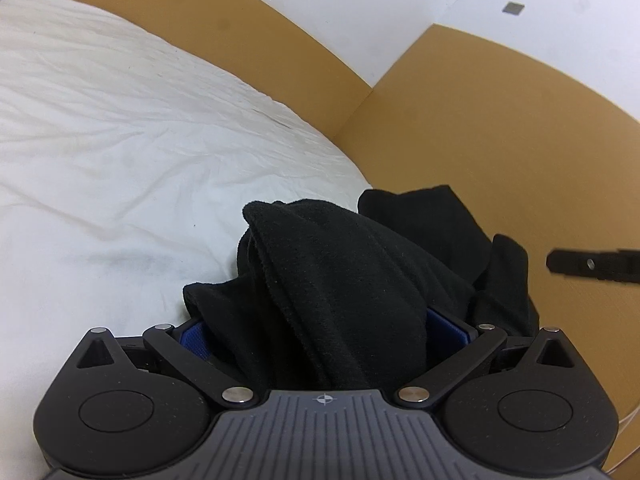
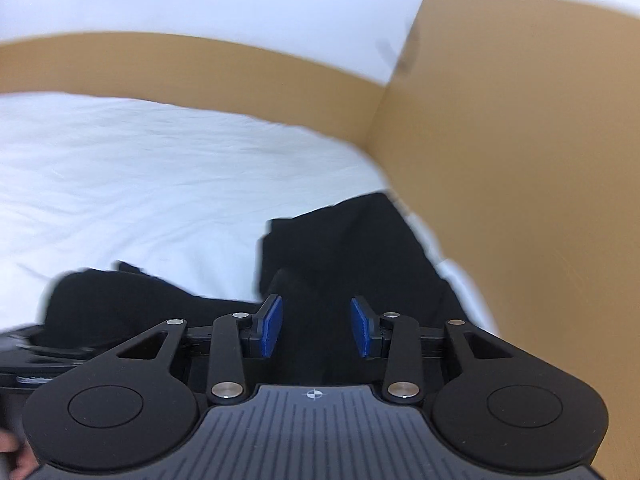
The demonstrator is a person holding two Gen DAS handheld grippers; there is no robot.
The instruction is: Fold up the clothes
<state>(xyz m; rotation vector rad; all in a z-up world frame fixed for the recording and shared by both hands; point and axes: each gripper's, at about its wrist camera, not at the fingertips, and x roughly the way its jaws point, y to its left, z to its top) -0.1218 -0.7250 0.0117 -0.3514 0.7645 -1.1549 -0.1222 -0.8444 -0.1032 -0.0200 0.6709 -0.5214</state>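
Note:
A black garment (image 1: 328, 264) lies bunched on the white bed sheet (image 1: 120, 140) close to the bed's corner. My left gripper (image 1: 320, 330) stands wide open around a thick heap of it; the blue pads (image 1: 194, 336) sit far apart at the heap's sides. In the right wrist view, which is blurred, the same black garment (image 2: 344, 240) stretches from the sheet's right edge under my right gripper (image 2: 317, 326). Its blue pads (image 2: 272, 326) stand partly apart with dark cloth showing in the gap; no pressing shows. One of the right gripper's fingers (image 1: 588, 265) enters the left wrist view from the right.
Tan wall panels (image 1: 480, 140) meet in a corner right behind the bed, with white wall above. The white sheet (image 2: 120, 168) spreads wide to the left. A blurred dark gripper body (image 2: 28, 356) and part of a hand (image 2: 10, 450) sit at the left edge.

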